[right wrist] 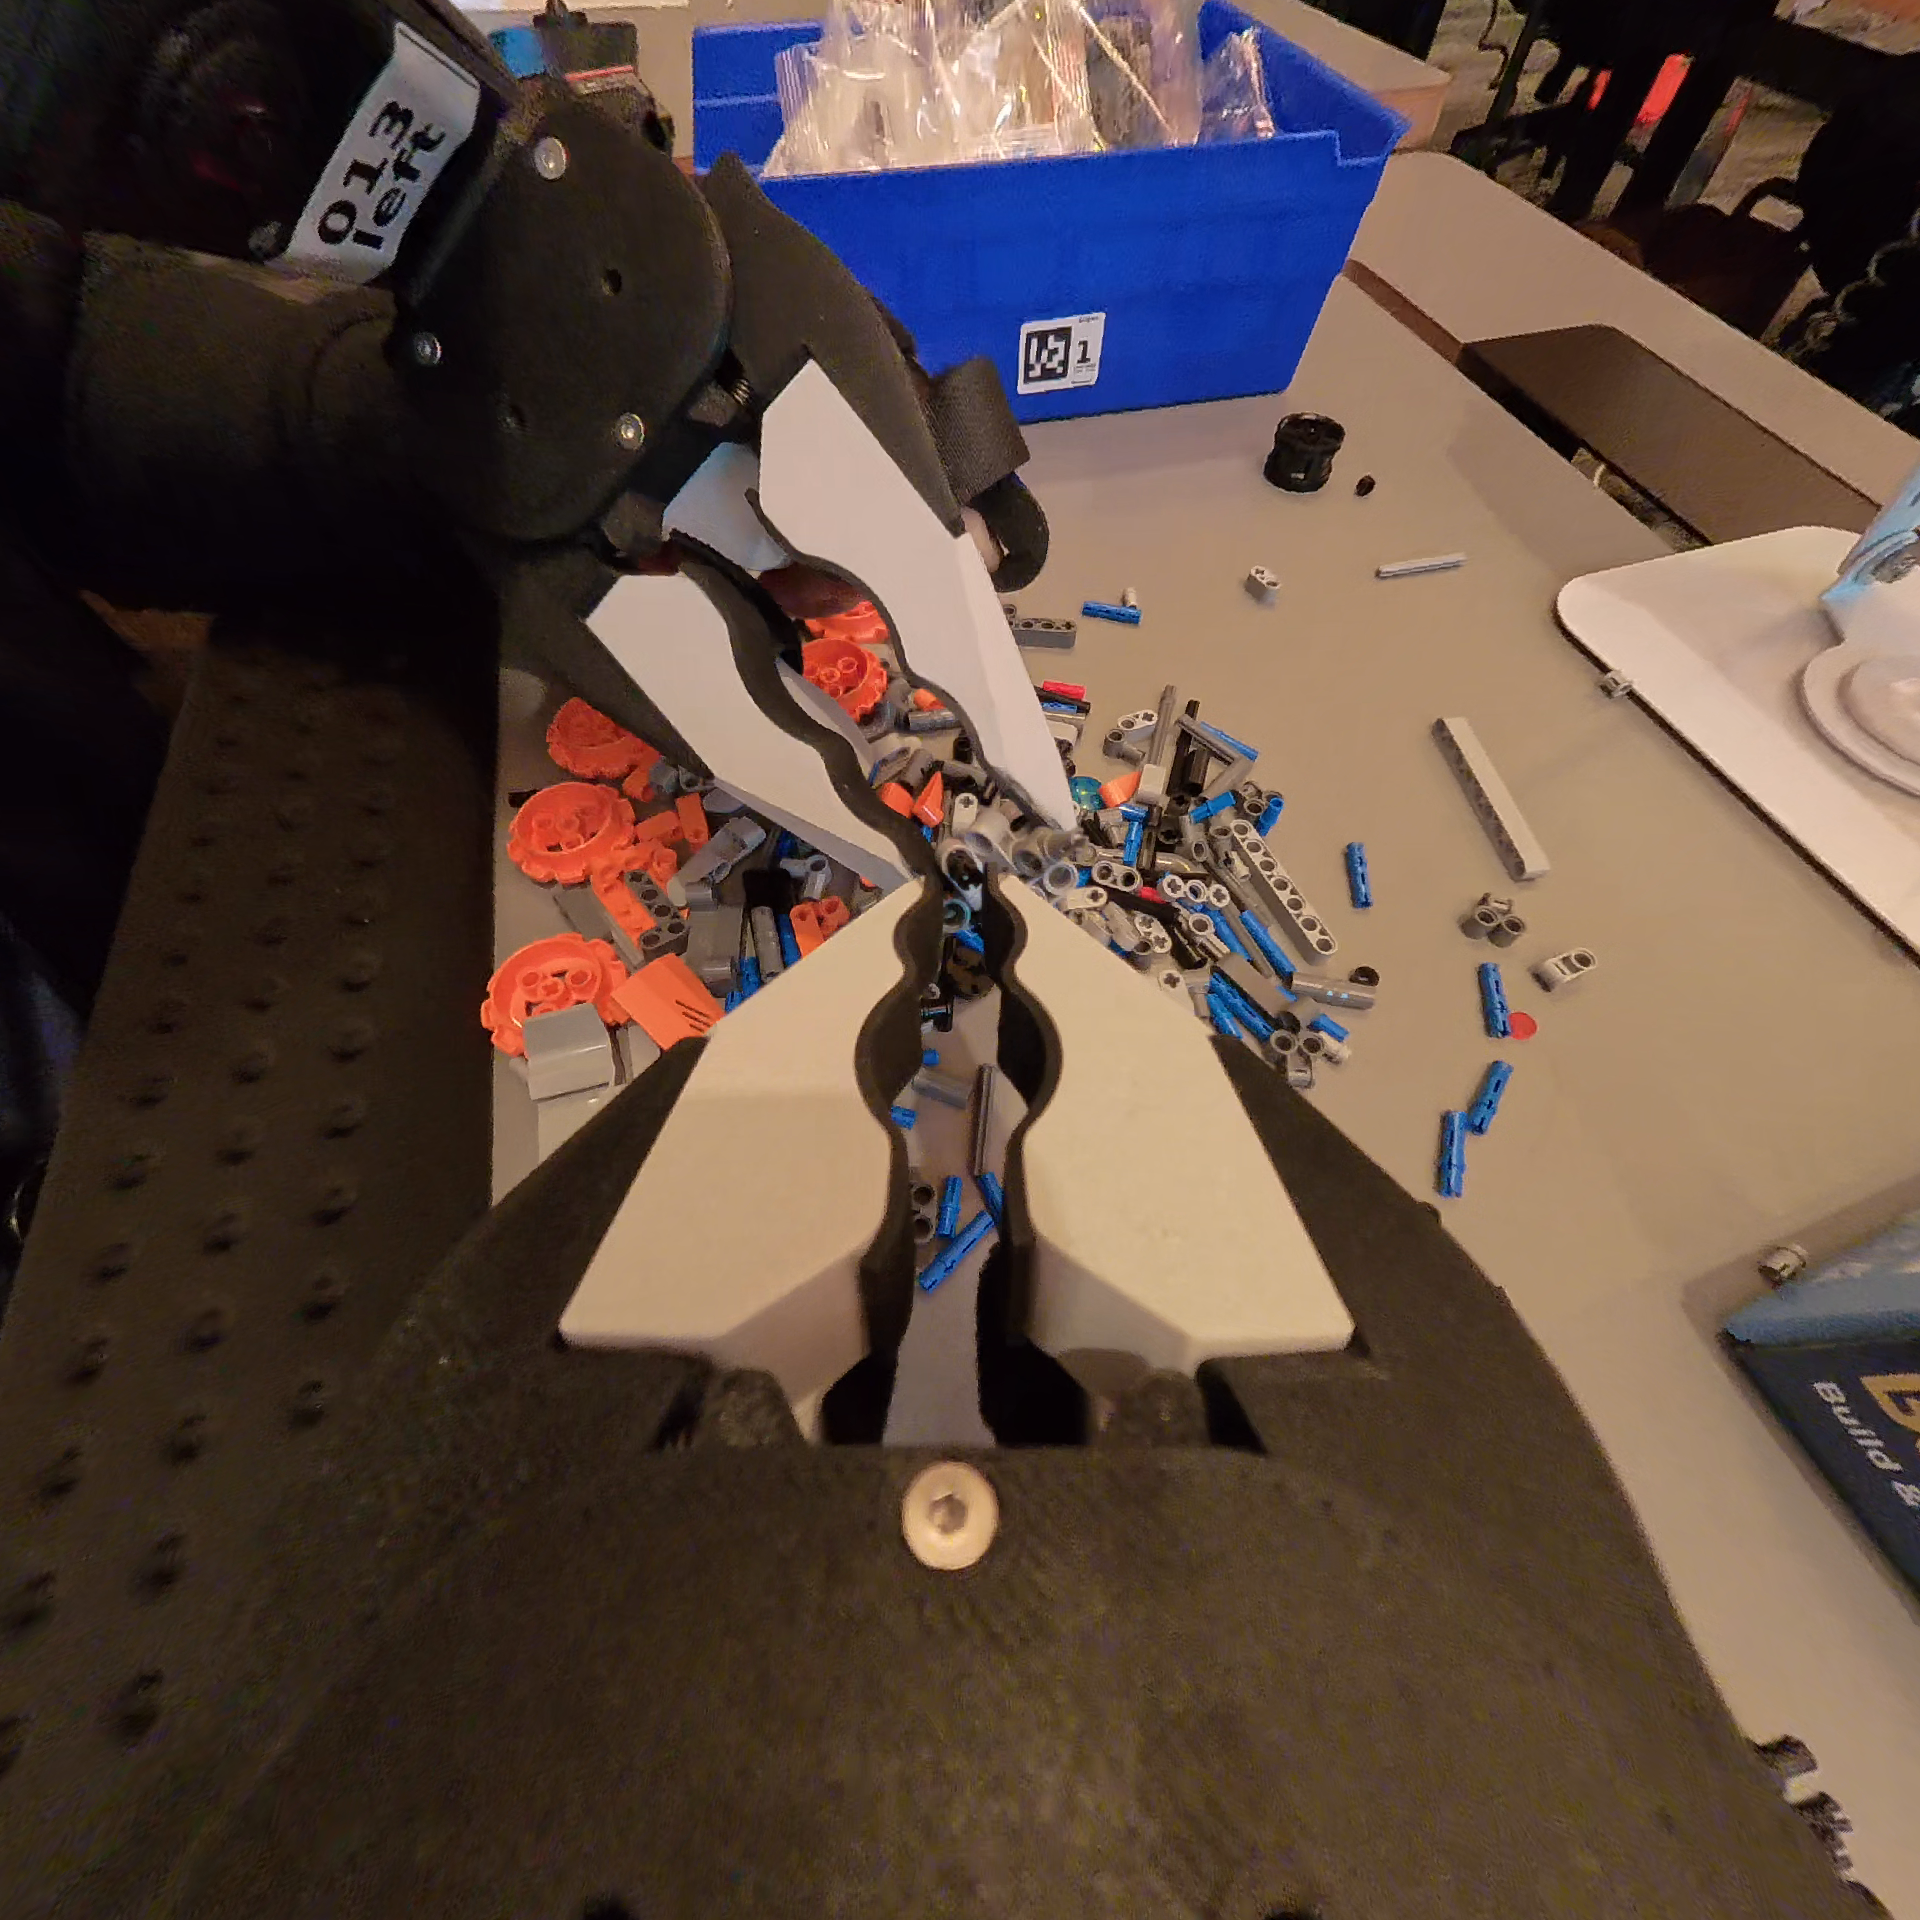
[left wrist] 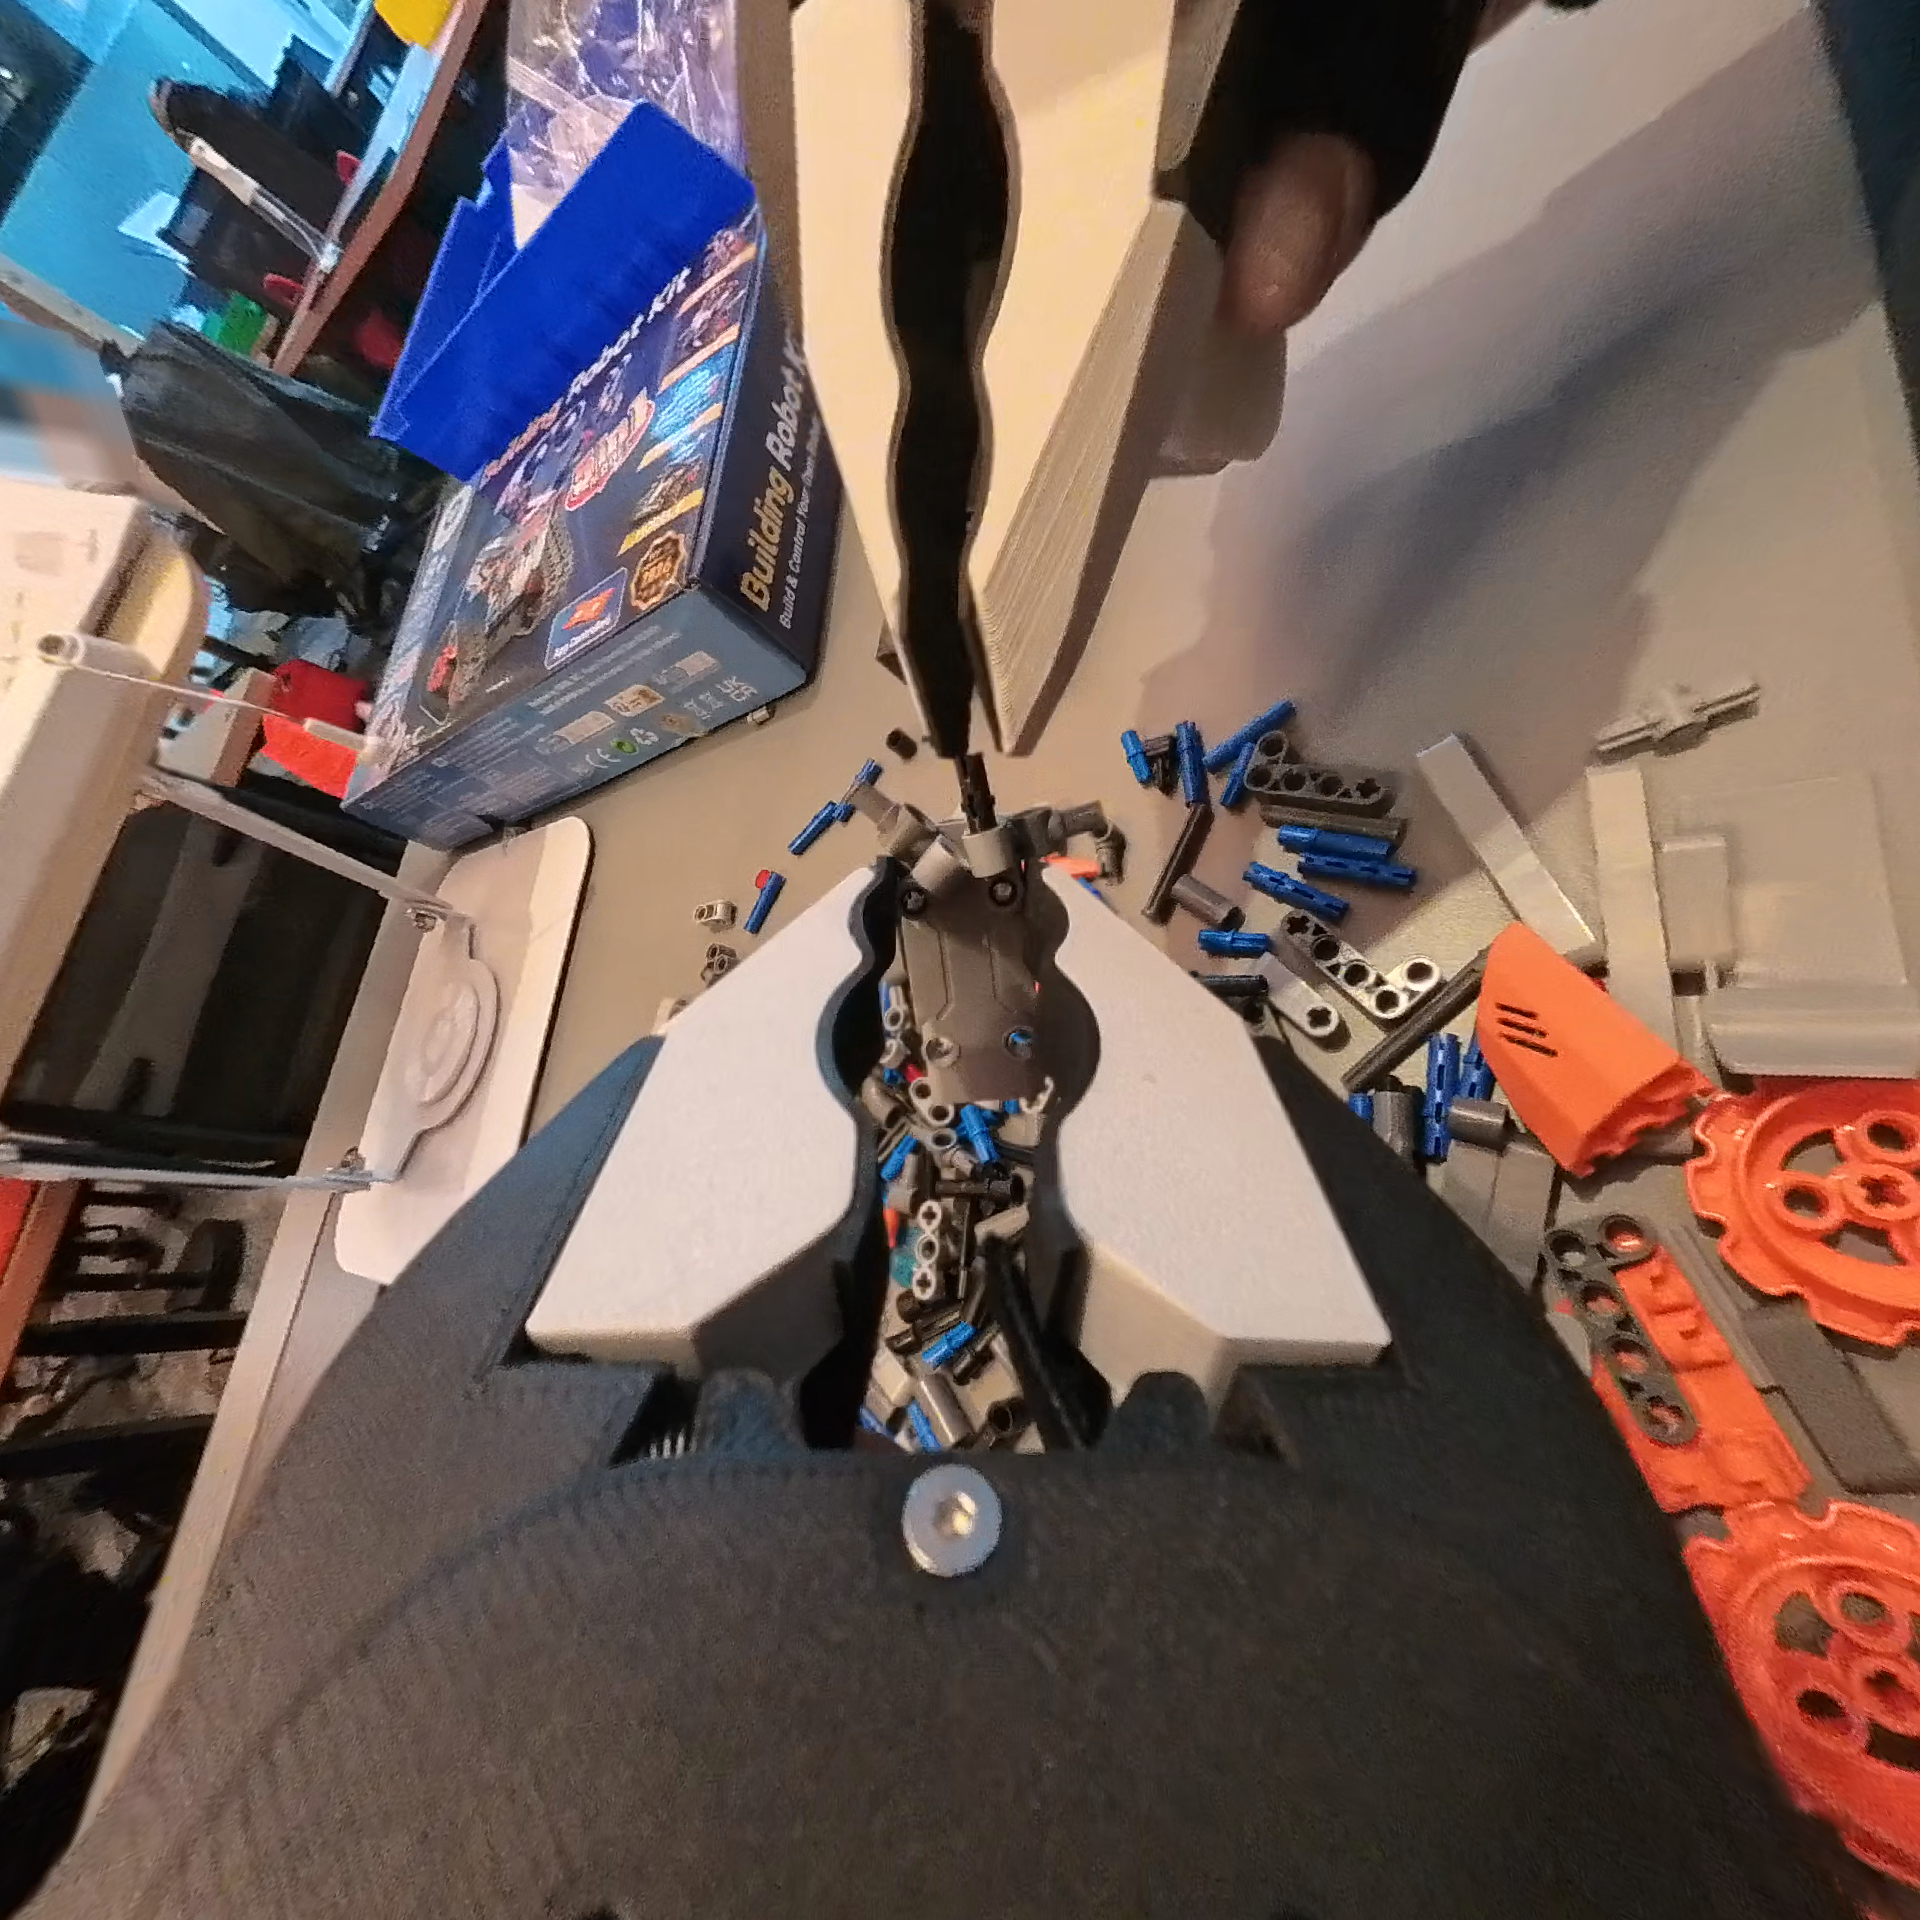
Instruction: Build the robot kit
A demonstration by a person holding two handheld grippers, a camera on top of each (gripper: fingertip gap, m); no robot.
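Grey assembly [left wrist: 971, 971] between left tongs [left wrist: 961, 894], pin [left wrist: 975, 798] in right tongs [left wrist: 961, 743]

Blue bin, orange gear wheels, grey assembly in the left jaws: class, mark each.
blue bin [right wrist: 1122, 281], right wrist view, front wall.
orange gear wheels [left wrist: 1839, 1195], left wrist view, hub.
grey assembly [left wrist: 971, 982], left wrist view, flat face.

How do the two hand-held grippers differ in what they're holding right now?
The left hand-held gripper clamps a grey assembled piece across its body; the right hand-held gripper pinches a small black pin at its fingertips. The left's jaws stand wider apart; the right's are nearly closed. Both meet above the loose parts pile.
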